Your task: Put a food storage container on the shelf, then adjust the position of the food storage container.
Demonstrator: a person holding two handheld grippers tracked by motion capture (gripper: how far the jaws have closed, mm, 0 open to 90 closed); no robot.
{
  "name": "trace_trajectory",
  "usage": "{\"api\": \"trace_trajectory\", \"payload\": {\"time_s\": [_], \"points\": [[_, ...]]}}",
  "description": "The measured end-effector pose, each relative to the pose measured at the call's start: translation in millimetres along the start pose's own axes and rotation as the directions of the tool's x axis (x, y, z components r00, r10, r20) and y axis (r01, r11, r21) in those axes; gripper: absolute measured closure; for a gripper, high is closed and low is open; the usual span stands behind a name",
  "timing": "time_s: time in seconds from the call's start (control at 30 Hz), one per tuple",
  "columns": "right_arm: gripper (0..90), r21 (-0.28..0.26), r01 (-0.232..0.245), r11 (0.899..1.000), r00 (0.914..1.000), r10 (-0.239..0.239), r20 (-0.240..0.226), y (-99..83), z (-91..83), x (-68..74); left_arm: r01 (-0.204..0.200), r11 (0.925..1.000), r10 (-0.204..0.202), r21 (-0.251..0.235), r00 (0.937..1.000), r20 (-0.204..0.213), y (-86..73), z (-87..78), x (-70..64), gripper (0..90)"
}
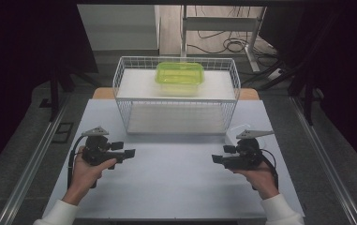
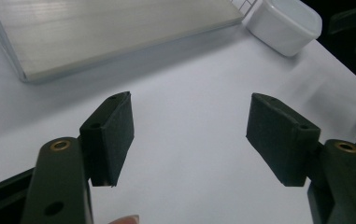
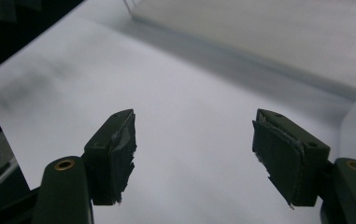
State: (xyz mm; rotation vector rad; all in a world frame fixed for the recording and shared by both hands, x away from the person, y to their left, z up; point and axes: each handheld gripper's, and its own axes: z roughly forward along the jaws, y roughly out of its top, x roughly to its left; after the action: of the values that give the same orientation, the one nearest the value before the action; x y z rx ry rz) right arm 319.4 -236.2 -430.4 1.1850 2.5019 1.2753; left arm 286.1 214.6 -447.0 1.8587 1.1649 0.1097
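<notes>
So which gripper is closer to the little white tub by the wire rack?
The right gripper. The white tub sits on the table just beyond it, while the left gripper is across the table, well off to the tub's left.

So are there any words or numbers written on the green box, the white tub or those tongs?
None can be read.
Green lidded container on top of the wire rack: no label or print visible.
White tub: plain, no writing.
Left tongs and right tongs: plain black pads, brass rivets, no marks.
White tabletop: blank.
</notes>
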Motion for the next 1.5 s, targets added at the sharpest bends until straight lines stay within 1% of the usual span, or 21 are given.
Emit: {"api": "trace_trajectory", "payload": {"time_s": [0.07, 0.17, 0.27, 0.33, 0.4, 0.5, 0.53, 0.6, 0.67, 0.7, 0.8, 0.83, 0.9, 0.97, 1.03, 1.1, 1.23, 1.37, 1.5], "points": [[29.9, 0.021, 0.000, 1.000, 1.0000, 0.000, -0.003, -3.2, 6.0, 0.8, 0.001, 1.0000, -0.001, 0.006, 1.0000, -0.006, -3.2, 1.4, 1.4, 31.1], [29.9, 0.044, 0.009, 0.999, 1.0000, -0.009, -0.003, -6.2, 14.1, 3.5, 0.009, 0.9998, -0.009, 0.015, 1.0000, -0.002, -7.8, 3.7, 2.9, 31.0], [29.8, 0.051, 0.014, 0.999, 0.9999, -0.013, -0.005, -6.9, 17.8, 5.0, 0.013, 0.9995, -0.013, 0.029, 0.9999, -0.004, -10.8, 4.8, 3.6, 30.6], [29.5, 0.060, 0.024, 0.998, 0.9997, -0.024, -0.003, -7.6, 20.0, 6.3, 0.020, 0.9995, -0.019, 0.023, 0.9998, -0.011, -10.8, 3.9, 3.1, 29.9], [29.4, 0.059, 0.029, 0.998, 0.9996, -0.028, -0.003, -8.1, 19.4, 6.8, 0.015, 0.9997, -0.014, 0.018, 0.9998, -0.011, -10.4, 3.1, 1.2, 29.2], [29.4, 0.046, 0.016, 0.999, 0.9999, -0.016, -0.001, -7.0, 16.2, 3.7, 0.021, 0.9997, -0.021, 0.013, 0.9997, 0.016, -10.2, 2.9, -2.2, 28.8], [29.4, 0.040, 0.008, 0.999, 1.0000, -0.009, 0.000, -6.5, 16.2, 2.4, 0.016, 0.9998, -0.017, 0.014, 0.9997, 0.018, -9.9, 3.2, -2.5, 28.7], [29.4, 0.047, 0.004, 0.999, 1.0000, -0.004, 0.000, -6.3, 16.3, 1.3, 0.025, 0.9996, -0.026, 0.011, 0.9993, 0.028, -9.6, 5.4, -2.7, 28.7], [29.4, 0.049, 0.007, 0.999, 1.0000, -0.007, 0.002, -6.0, 16.5, 0.5, 0.020, 0.9996, -0.020, 0.020, 0.9994, 0.027, -10.1, 8.9, -3.0, 28.7], [29.4, 0.046, 0.006, 0.999, 1.0000, -0.006, 0.004, -5.4, 16.0, -0.3, 0.012, 0.9994, -0.013, 0.033, 0.9996, 0.027, -10.5, 12.1, -3.4, 28.7], [29.5, 0.037, -0.005, 0.999, 0.9999, 0.004, 0.013, -2.5, 11.4, -4.2, -0.005, 0.9984, 0.004, 0.056, 0.9997, 0.022, -11.4, 16.6, -4.1, 28.1], [29.7, 0.025, -0.010, 1.000, 0.9997, 0.009, 0.024, -0.7, 6.2, -8.6, -0.007, 0.9981, 0.005, 0.062, 0.9998, 0.022, -11.6, 17.5, -4.2, 27.7], [29.8, 0.019, -0.013, 1.000, 0.9995, 0.012, 0.029, 0.0, 3.9, -11.1, 0.000, 0.9978, -0.002, 0.066, 0.9997, 0.025, -11.8, 18.5, -4.7, 27.5], [30.1, 0.004, -0.031, 1.000, 0.9987, 0.030, 0.042, 1.6, -3.4, -19.0, 0.003, 0.9977, -0.005, 0.068, 0.9997, 0.025, -11.4, 19.4, -5.0, 27.4], [30.7, -0.003, -0.049, 0.999, 0.9971, 0.049, 0.058, 2.6, -8.9, -25.7, 0.002, 0.9972, -0.004, 0.075, 0.9996, 0.028, -11.4, 21.4, -5.6, 27.4], [31.8, -0.009, -0.061, 0.998, 0.9944, 0.061, 0.086, 4.4, -16.2, -34.5, -0.004, 0.9963, 0.002, 0.085, 0.9996, 0.029, -11.7, 23.9, -6.8, 27.2], [34.4, -0.003, -0.068, 0.998, 0.9896, 0.068, 0.127, 10.7, -22.2, -46.3, -0.008, 0.9950, 0.005, 0.099, 0.9993, 0.036, -12.3, 27.1, -7.5, 26.9], [39.2, 0.018, -0.078, 0.997, 0.9821, 0.074, 0.173, 24.8, -24.7, -59.7, -0.011, 0.9943, 0.007, 0.106, 0.9993, 0.035, -12.1, 27.6, -5.8, 26.7], [44.7, 0.046, -0.099, 0.994, 0.9783, 0.088, 0.188, 38.9, -24.7, -74.7, -0.005, 0.9946, 0.002, 0.104, 0.9994, 0.034, -12.6, 26.5, -4.3, 26.7]]}}
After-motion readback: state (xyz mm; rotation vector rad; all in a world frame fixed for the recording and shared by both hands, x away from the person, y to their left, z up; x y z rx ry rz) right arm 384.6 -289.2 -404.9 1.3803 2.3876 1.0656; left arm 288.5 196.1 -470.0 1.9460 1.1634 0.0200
